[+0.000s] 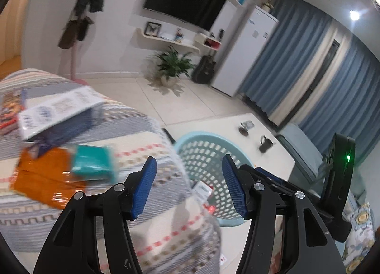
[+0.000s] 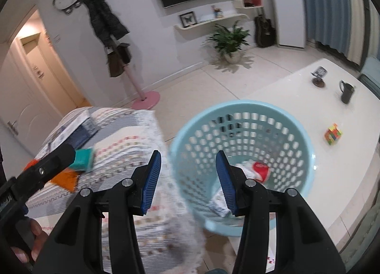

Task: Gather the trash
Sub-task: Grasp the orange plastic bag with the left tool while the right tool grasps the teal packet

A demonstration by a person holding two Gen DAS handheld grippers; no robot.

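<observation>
Both your grippers' jaws hang released and empty: basket (image 2: 242, 155) just beyond your right gripper (image 2: 188, 179), teal packet (image 1: 92, 162) left of your left gripper (image 1: 188, 188).

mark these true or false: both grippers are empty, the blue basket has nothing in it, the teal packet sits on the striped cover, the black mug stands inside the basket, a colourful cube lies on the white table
1. Both grippers are empty. True: the left gripper and the right gripper each stand open with nothing between the pads.
2. The blue basket has nothing in it. False: the light blue basket already holds a red and white wrapper and a pale carton.
3. The teal packet sits on the striped cover. True: the teal packet lies on the striped cover, partly over an orange wrapper.
4. The black mug stands inside the basket. False: the black mug stands on the white table, apart from the basket.
5. A colourful cube lies on the white table. True: the colourful cube rests there.
</observation>
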